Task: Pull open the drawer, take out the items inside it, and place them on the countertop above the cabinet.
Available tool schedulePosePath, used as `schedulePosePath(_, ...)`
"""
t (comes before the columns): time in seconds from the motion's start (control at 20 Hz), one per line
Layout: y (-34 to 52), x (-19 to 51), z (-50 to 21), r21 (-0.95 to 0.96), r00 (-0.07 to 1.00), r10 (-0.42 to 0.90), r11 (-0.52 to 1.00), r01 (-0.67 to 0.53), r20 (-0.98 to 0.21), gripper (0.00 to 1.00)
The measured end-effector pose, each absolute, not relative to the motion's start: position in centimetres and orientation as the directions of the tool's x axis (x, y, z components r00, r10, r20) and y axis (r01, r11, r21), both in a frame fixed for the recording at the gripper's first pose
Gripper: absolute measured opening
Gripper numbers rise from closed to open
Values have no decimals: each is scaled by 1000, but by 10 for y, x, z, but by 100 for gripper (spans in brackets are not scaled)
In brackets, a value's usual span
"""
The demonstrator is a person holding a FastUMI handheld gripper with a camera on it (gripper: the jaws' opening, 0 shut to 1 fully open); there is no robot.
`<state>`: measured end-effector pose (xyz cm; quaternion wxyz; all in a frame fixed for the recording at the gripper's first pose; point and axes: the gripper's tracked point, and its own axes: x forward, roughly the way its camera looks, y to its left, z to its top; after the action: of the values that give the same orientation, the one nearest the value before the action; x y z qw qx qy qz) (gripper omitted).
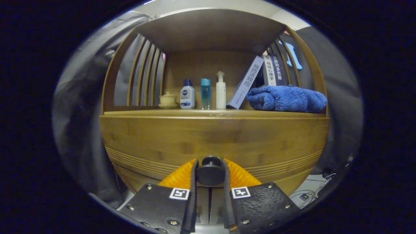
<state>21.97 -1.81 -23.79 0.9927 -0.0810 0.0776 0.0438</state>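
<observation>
A wooden cabinet faces me with a closed drawer front [214, 139] of light brown wood. Its round dark knob [210, 170] sits low on the front, right between my fingers. My gripper [210, 167] is shut on the knob, with a finger pressing on each side of it. The countertop [214, 113] above the drawer runs across the cabinet. The inside of the drawer is hidden.
On the countertop stand a small lidded cup [168, 99], a white-and-blue bottle [187, 95], a clear blue bottle [205, 93], a white pump bottle [220, 91], leaning books [246, 86] and a folded blue towel [286, 98]. Slatted wooden sides flank the shelf.
</observation>
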Motion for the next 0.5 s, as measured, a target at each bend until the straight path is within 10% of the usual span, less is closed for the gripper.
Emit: schedulePosePath(0.5,-22,141,-232,-114,977,89,987,-113,-194,24)
